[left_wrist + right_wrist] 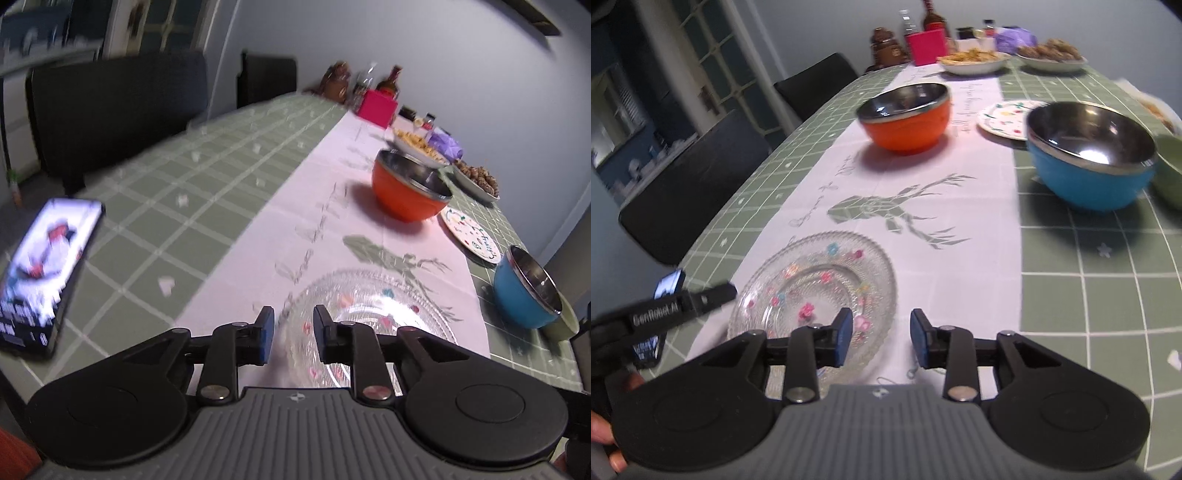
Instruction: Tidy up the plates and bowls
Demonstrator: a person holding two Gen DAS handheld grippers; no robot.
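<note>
**Four dishes on the runner table**

Table (1071, 295): green check cloth, pale runner.
Blue bowl (1089, 177): right edge.
Orange bowl (905, 125): mid-runner.
Glass plate (812, 288): near edge, on the runner.
Patterned plate (1004, 118): behind the blue bowl.
Left gripper (293, 332) and right gripper (881, 341): both released, jaws parted, at the glass plate's rim.

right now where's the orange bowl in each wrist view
Left wrist view: the orange bowl sits right of centre, on the pale runner, beyond the glass plate.
Right wrist view: the orange bowl sits upper centre, on the runner, left of the blue bowl.
Shared landmark: the deer print on the runner, between glass plate and orange bowl.
</note>
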